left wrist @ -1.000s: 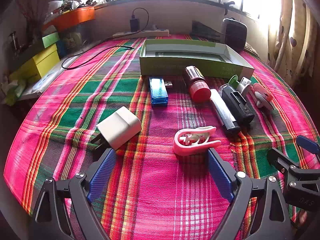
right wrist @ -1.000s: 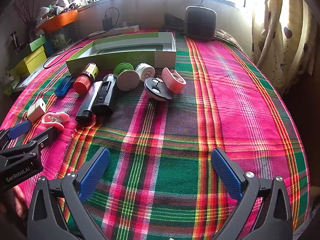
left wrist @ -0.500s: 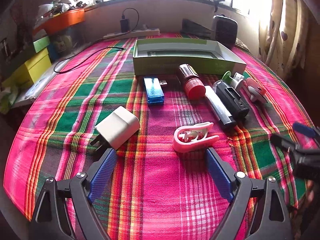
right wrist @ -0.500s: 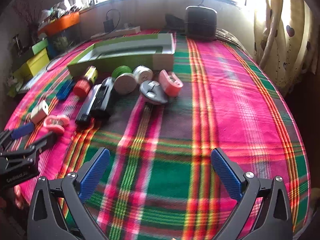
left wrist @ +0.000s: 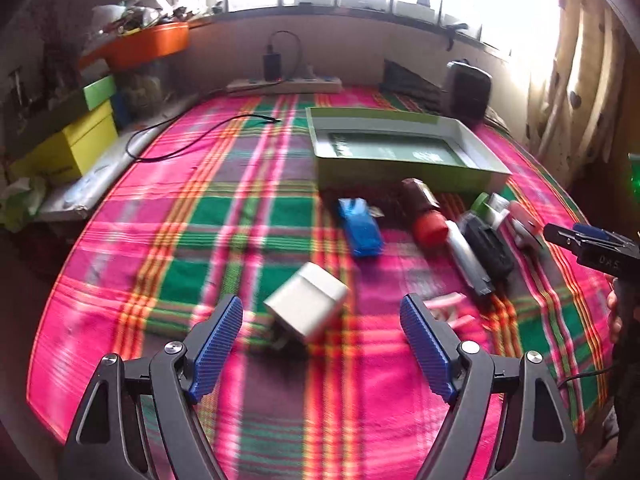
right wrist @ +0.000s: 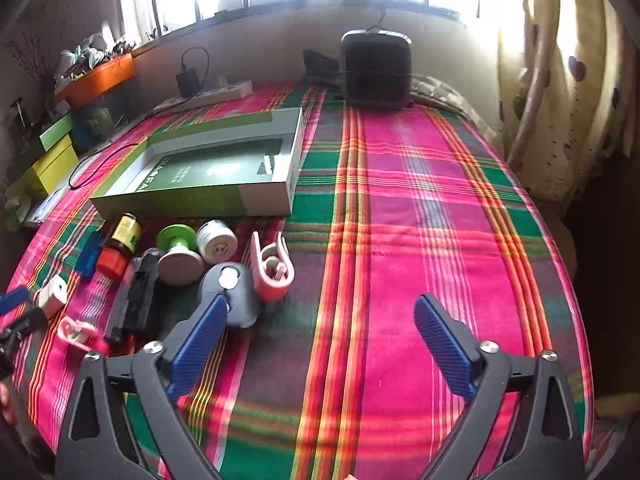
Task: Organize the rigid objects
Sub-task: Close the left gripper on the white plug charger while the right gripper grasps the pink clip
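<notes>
A white plug adapter [left wrist: 306, 306] lies on the plaid cloth between the open fingers of my left gripper [left wrist: 322, 312]. A pink clip [left wrist: 448, 312] lies just right of it. Beyond are a blue USB stick [left wrist: 360, 226], a red-capped bottle [left wrist: 424, 216], a black lighter-like case [left wrist: 486, 252] and an open green box [left wrist: 400, 152]. My right gripper [right wrist: 320, 316] is open and empty over the cloth; its left finger [right wrist: 200, 344] is next to a grey round gadget [right wrist: 230, 292], a second pink clip [right wrist: 272, 268] and two spools [right wrist: 178, 256].
A black speaker [right wrist: 376, 68] and a power strip [right wrist: 204, 96] stand at the back. Yellow boxes [left wrist: 68, 148] and an orange tray [left wrist: 140, 44] sit at the left. A black cable [left wrist: 192, 140] lies across the cloth. A curtain [right wrist: 560, 80] hangs at the right.
My left gripper has swung left and forward, so the white adapter now sits between its fingers. My right gripper has moved forward towards the grey gadget and pink clip. Both stay open.
</notes>
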Motion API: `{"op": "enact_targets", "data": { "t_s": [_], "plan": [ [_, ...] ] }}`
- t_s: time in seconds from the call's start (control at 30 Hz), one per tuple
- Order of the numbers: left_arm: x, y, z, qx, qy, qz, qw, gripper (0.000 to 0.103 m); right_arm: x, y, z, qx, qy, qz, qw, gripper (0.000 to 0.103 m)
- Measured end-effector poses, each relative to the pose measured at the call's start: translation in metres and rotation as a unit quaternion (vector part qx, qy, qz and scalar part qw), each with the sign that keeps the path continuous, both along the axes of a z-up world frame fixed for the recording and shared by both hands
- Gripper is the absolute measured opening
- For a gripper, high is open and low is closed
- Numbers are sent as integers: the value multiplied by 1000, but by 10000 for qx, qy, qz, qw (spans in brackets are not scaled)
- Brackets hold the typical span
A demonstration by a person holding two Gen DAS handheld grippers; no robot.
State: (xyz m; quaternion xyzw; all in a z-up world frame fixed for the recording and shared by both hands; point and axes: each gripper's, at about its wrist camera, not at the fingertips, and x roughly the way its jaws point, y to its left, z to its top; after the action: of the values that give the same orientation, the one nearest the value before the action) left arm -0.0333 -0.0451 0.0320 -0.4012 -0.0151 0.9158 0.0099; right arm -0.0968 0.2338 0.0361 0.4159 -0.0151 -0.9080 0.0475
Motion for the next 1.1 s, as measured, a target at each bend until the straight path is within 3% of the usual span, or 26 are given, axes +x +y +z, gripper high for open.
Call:
{"op": "enact_targets", "data": {
  "t_s": [0.13, 0.33, 0.57, 0.8, 0.9, 1.1],
  "plan": [
    [-11, -14, -2, -3, -136, 5, 9999, 82, -18, 9, -6, -420, -174, 83, 9989, 83],
    [-22, -22, -8, -34, -239, -33, 9997, 82, -33, 6, -10, -560, -264, 269, 9977, 78],
    [-29, -12, -26, -296, -518, -346, 9976, 80, -42, 0, -12, -388, -275, 418, 9980, 67],
    [-34, -13, -26, -268, -483, -379, 9978, 78, -43, -9, -13, -37, -231, 576, 9981, 57],
    [-36, -13, -26, -282, -463, -395, 9977, 73, -43, -11, -14, 66, -216, 595, 9980, 50],
    [-41, -11, -24, -288, -412, -447, 9977, 54, -44, -12, -13, 164, -203, 589, 9979, 42]
  ]
}}
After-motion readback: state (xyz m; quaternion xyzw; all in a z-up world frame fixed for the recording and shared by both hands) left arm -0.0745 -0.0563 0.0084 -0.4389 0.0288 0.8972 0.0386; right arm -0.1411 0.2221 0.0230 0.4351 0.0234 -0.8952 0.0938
